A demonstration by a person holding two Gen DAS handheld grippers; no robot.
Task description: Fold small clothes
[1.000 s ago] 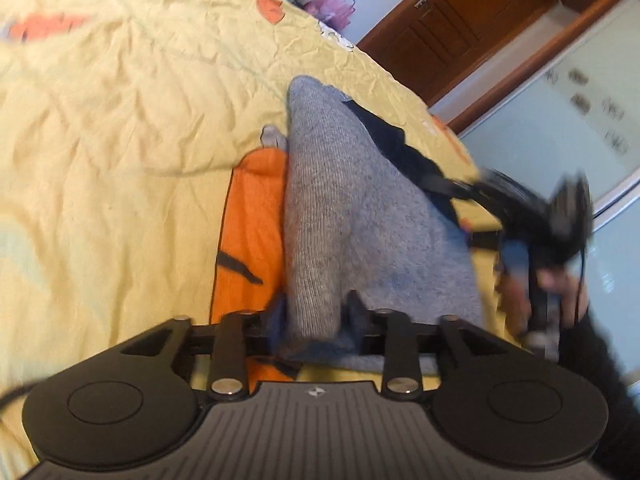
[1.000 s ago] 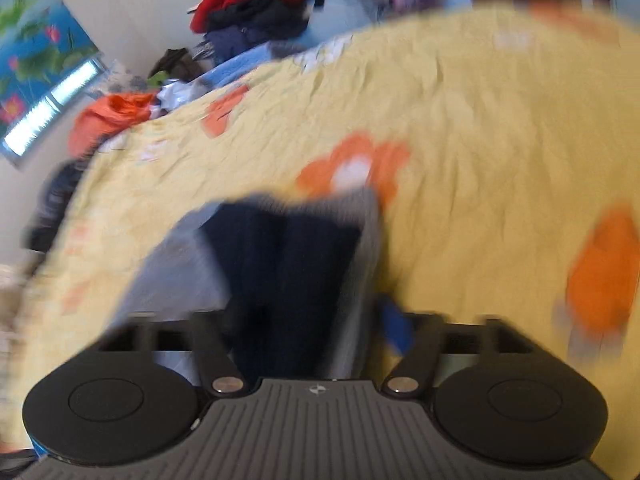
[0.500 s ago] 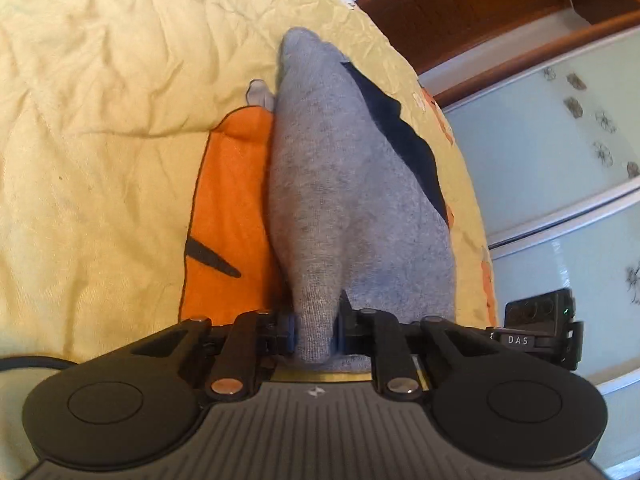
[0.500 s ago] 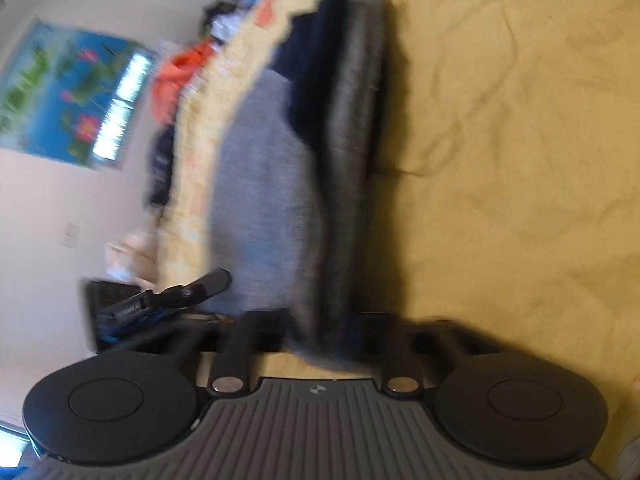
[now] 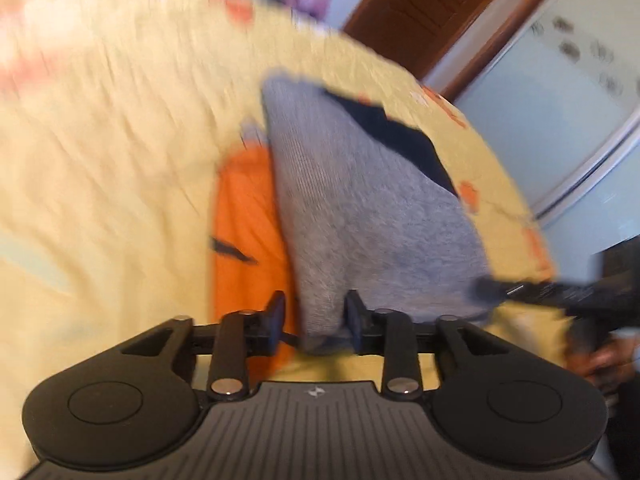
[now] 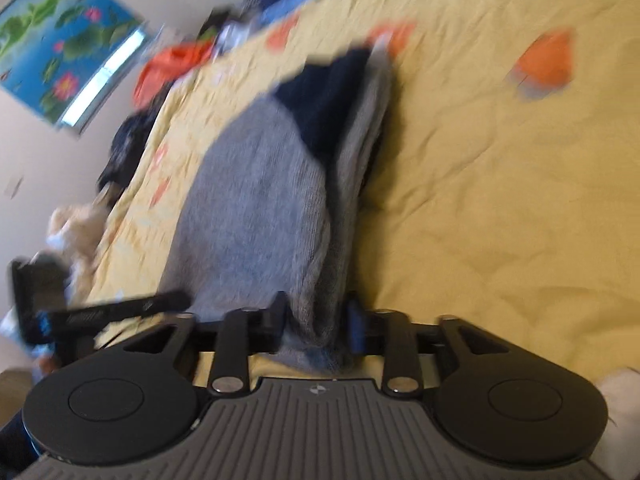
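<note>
A small grey knit garment [image 5: 360, 216] with a dark navy part [image 5: 400, 136] lies folded on the yellow bedspread [image 5: 120, 160]. In the left wrist view my left gripper [image 5: 316, 316] has its jaws parted around the garment's near corner, with a gap on the left side. In the right wrist view the same garment [image 6: 264, 208] lies folded in layers, navy part [image 6: 328, 96] at the far end. My right gripper [image 6: 316, 316] has its fingers close on either side of the near folded edge. Both views are blurred.
The bedspread has orange flower prints [image 5: 248, 216] [image 6: 548, 60]. A pile of other clothes [image 6: 176, 60] lies at the far edge of the bed. A wooden door [image 5: 432, 12] and glass wardrobe panels [image 5: 560, 92] stand beyond the bed. A picture [image 6: 60, 40] hangs on the wall.
My left gripper has opened from its tight pinch on the grey garment's corner. Both cameras have swung, and the garment lies lower and flatter on the bed.
</note>
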